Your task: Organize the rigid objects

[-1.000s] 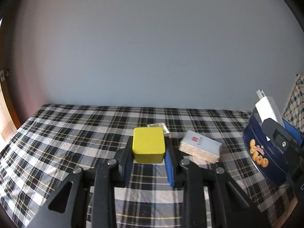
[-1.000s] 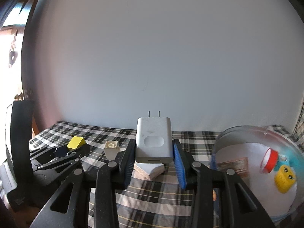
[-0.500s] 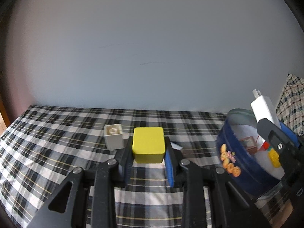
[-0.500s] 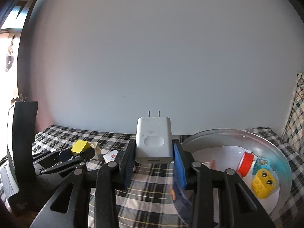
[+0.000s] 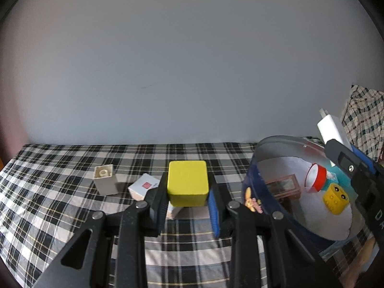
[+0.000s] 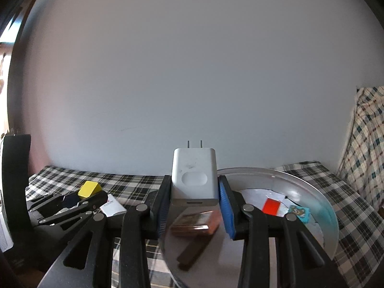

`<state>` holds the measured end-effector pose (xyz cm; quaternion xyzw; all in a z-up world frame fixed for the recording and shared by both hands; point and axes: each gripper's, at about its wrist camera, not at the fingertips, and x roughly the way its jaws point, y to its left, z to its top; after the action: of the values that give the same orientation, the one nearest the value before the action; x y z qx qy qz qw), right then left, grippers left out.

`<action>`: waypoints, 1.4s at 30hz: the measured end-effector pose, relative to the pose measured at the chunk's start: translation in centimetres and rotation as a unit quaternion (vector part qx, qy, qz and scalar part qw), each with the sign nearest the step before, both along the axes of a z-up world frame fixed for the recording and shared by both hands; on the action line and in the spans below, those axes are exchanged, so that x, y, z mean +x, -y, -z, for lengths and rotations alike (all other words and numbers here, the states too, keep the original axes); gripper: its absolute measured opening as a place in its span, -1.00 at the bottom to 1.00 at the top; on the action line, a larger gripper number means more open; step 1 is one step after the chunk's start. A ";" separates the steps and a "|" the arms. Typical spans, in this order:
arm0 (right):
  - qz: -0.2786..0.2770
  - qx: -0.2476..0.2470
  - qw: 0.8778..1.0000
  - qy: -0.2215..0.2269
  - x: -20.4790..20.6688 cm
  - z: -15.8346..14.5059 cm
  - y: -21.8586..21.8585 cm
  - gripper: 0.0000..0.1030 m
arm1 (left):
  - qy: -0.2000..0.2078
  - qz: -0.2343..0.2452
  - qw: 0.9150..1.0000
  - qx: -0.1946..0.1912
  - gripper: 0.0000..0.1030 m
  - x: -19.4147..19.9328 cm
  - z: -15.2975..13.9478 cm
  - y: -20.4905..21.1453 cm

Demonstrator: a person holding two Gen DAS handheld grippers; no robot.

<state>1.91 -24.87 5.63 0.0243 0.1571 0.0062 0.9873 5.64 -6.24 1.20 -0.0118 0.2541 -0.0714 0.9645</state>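
While the right gripper is clamping the white charger just above the near rim of the round tin, the left gripper is gripping the yellow block over the checked cloth, beside the tin. To do this well, each load should be travelling fully over the tin's open middle before letting go, low enough not to bounce, one side at a time, steering clear of the red cap and yellow toy already lying inside.
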 end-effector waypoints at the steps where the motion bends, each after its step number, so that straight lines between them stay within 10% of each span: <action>1: 0.003 0.002 1.000 0.001 0.0 0.0 0.2 -0.21 | 0.000 0.002 1.000 0.000 -0.47 0.0 0.0 0.2; 42: 0.115 -0.018 0.993 0.000 0.5 -0.4 9.8 -0.21 | 0.007 0.095 0.995 0.007 -0.47 0.8 -1.1 12.8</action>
<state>2.37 -34.72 6.08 0.0245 0.1535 -0.1107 0.9816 6.46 -19.04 2.31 0.0196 0.2480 -0.1615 0.9550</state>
